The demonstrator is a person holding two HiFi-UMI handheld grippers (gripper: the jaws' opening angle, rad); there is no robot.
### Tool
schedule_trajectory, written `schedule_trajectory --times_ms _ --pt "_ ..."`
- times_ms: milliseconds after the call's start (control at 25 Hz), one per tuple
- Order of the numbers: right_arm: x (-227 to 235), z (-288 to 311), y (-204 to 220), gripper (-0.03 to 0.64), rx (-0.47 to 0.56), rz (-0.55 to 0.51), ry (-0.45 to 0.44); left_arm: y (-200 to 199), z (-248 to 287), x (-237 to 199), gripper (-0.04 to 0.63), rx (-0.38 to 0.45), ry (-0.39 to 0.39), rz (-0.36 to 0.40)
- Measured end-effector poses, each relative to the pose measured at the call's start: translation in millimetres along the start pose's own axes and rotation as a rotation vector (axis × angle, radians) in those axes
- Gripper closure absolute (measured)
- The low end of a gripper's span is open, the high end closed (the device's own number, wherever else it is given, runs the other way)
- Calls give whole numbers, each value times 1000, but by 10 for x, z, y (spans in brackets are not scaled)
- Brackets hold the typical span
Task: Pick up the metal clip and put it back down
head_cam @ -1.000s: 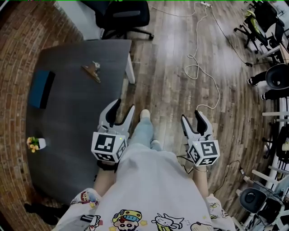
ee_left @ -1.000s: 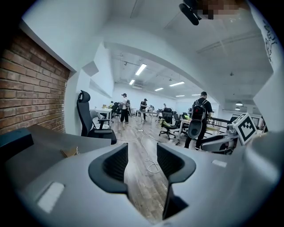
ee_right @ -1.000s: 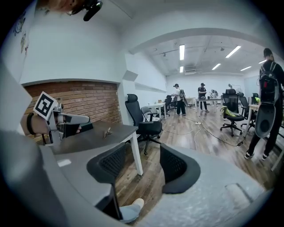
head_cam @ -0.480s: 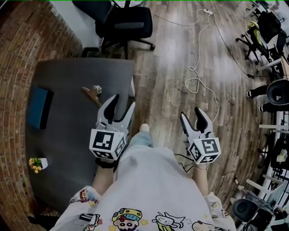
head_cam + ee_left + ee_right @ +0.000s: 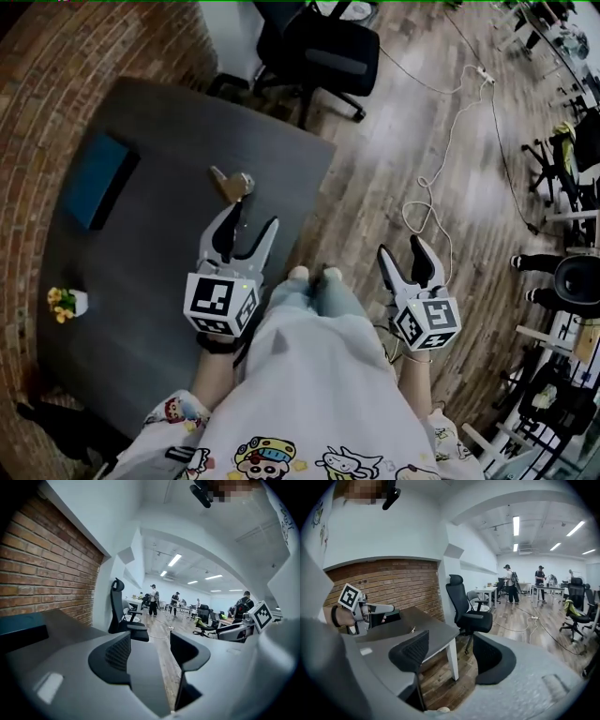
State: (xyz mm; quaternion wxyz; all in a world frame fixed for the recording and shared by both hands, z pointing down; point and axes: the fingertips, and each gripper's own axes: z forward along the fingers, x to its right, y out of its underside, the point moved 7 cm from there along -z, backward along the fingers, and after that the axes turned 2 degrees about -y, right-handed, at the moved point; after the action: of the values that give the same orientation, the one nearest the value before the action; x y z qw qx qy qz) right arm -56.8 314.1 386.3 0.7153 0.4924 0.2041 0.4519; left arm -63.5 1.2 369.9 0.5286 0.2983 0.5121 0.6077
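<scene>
clip (image 5: 232, 183) near desk's (image 5: 141, 281) right edge, just past left gripper (image 5: 249, 217), jaws just been opening, wide, empty; right gripper (image 5: 403, 251) off-desk, same deal, nothing grabbed

clip (image 5: 233, 184) on table (image 5: 141, 272) before left gripper (image 5: 251, 217)

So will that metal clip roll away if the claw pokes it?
Probably not: the metal clip lies low on the grey table, so it should slide rather than roll. It looks small and thin, so it is likely light but stiff. Being metal, it may be slippery to pinch.
</scene>
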Motion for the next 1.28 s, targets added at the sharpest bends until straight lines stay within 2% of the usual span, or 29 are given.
schedule_trajectory --times_ms 320,560,880,1080,1280 --pt "-118 967 -347 318 -44 -127 -237 97 -203 -416 330 57 -236 -97" --pt "-239 1977 -776 318 -73 -264 -516 38 -234 -563 330 120 -506 -146" --pt "-810 2972 -1165 318 -105 -411 -899 -91 -299 -618 330 169 -807 -205" --pt "-1136 3251 -1226 318 -116 -480 -1111 -118 -351 -524 330 207 -993 -225" --pt "-1315 3299 -1199 318 -148 -542 -1273 -107 -381 -390 330 231 -1119 -253"
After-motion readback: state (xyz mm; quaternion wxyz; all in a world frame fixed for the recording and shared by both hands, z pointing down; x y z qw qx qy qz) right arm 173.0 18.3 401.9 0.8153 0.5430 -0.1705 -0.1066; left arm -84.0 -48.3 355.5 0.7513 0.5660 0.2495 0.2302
